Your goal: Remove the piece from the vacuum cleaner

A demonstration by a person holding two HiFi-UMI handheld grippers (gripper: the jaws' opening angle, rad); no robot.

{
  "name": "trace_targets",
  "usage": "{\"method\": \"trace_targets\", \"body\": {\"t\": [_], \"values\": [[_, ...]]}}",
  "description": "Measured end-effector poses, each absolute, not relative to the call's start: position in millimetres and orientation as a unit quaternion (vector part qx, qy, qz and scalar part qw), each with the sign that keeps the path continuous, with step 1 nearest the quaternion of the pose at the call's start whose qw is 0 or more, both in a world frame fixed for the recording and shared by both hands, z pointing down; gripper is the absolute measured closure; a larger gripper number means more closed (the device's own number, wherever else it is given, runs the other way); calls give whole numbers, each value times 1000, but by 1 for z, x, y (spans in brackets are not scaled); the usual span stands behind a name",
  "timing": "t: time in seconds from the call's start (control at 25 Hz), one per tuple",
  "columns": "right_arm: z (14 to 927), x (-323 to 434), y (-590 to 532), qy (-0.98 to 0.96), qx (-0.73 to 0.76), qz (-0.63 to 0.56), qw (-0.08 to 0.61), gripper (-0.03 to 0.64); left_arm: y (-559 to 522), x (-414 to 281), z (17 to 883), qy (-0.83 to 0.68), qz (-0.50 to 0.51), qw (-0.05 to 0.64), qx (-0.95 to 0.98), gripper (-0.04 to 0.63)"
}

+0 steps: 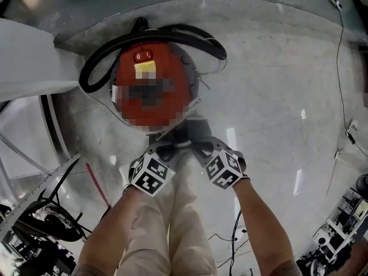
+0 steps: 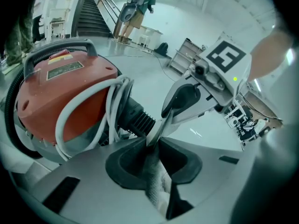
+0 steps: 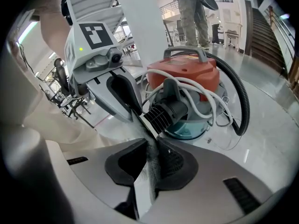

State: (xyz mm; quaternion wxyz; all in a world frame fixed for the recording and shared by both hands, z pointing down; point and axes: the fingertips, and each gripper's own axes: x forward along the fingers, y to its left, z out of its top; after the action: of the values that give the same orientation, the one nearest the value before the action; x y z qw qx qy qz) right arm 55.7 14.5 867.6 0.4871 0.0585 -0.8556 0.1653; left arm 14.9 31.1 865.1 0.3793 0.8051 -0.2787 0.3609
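While nearly shut, grippers (image 2: 156, 143) (image 3: 152, 144) on piece (image 2: 157, 183).

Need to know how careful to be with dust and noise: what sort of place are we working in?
Probably a large workshop or lab hall: a polished grey floor, a staircase in the background, and racks of equipment with loose cables along the edges.
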Motion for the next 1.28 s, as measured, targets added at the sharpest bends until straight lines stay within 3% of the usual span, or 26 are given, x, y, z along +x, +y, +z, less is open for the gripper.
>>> {"method": "trace_targets", "body": {"t": [0.52,0.84,1.28], "values": [[872,70,60,-843,21,178,507,580,73,30,865,-228,380,386,809,535],[863,76,71,-842,76,231,481,578,81,33,857,-211,381,372,820,534],[742,58,41,-862,124,237,430,575,50,16,733,-185,389,324,843,540]]}}
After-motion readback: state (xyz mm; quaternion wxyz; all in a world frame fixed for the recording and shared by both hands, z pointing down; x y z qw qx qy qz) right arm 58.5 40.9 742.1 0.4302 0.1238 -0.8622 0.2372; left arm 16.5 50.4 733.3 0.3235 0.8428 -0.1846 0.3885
